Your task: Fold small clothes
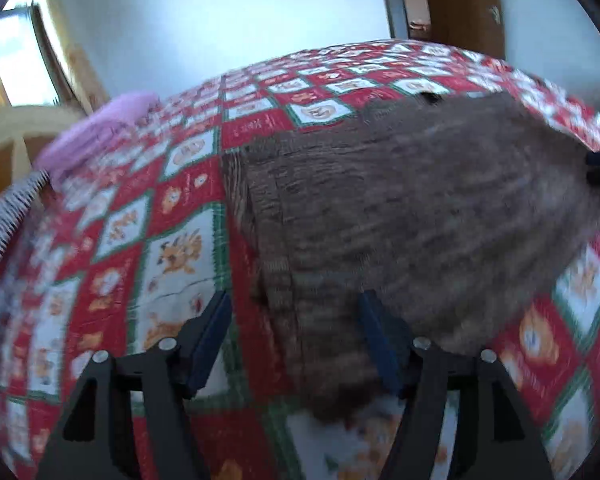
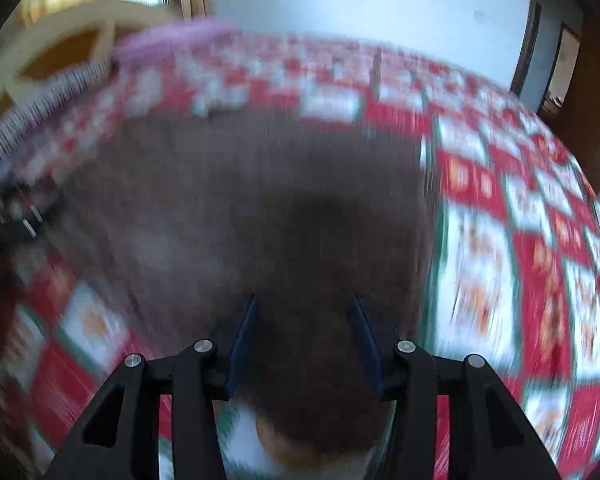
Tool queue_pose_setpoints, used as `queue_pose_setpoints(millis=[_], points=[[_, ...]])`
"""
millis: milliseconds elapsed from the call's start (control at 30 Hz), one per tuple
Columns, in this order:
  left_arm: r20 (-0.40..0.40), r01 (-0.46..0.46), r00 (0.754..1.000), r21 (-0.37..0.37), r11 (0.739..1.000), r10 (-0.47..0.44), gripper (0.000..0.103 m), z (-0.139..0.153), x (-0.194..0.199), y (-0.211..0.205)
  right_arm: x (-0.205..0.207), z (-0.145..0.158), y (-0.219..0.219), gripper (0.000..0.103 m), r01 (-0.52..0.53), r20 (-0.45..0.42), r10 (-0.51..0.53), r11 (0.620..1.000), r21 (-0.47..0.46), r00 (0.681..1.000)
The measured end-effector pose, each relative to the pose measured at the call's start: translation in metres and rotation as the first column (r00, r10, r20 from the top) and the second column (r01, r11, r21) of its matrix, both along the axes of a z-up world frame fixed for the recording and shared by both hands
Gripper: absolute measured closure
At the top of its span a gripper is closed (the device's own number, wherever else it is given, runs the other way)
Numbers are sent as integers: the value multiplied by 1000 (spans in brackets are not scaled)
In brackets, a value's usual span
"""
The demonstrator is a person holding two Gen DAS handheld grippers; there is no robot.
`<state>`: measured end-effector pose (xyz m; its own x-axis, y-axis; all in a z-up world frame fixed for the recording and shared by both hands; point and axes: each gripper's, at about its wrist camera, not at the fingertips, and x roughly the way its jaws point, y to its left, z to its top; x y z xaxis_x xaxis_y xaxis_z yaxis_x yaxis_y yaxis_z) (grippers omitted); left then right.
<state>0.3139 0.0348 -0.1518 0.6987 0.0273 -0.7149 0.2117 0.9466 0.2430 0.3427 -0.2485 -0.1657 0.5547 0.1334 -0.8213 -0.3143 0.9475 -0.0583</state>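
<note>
A brown knitted garment (image 1: 420,200) lies spread flat on the red, white and green checked bedspread (image 1: 172,216). My left gripper (image 1: 295,296) is open over the garment's near left corner; a strip of the knit lies between its blue pads (image 1: 210,340) without being pinched. In the blurred right wrist view the same garment (image 2: 260,200) fills the middle. My right gripper (image 2: 303,300) stands open over its near edge, cloth lying in the gap between the pads (image 2: 244,340). The right gripper's black tip also shows at the left view's far right edge.
A folded pink cloth (image 1: 100,128) (image 2: 172,40) lies at the bedspread's far left corner. Beside it stand a cream frame (image 1: 20,124) (image 2: 60,32) and a striped edge (image 1: 4,220). A white wall (image 1: 220,20) and a brown door (image 2: 572,80) lie beyond the bed.
</note>
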Motion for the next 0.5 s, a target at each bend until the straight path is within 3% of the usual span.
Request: queue_pose_setpoints(millis=[100, 133, 233, 367, 500], points=[[-12, 17, 1000, 50, 999, -17, 33, -4, -9, 1, -23, -2, -7, 55, 7, 44, -8, 1000, 11, 999], [-14, 25, 1000, 42, 999, -24, 32, -3, -10, 4, -25, -1, -10, 55, 16, 33, -16, 1000, 17, 999], [-17, -15, 1000, -3, 1000, 15, 16, 1, -10, 20, -29, 9, -10, 55, 30, 28, -30, 999, 14, 999], [3, -72, 997, -85, 994, 72, 13, 7, -12, 37, -34, 25, 4, 54, 7, 87, -9, 1000, 25, 996], [49, -127, 990, -123, 984, 134, 12, 19, -9, 45, -28, 30, 53, 52, -120, 79, 118, 993, 17, 990]])
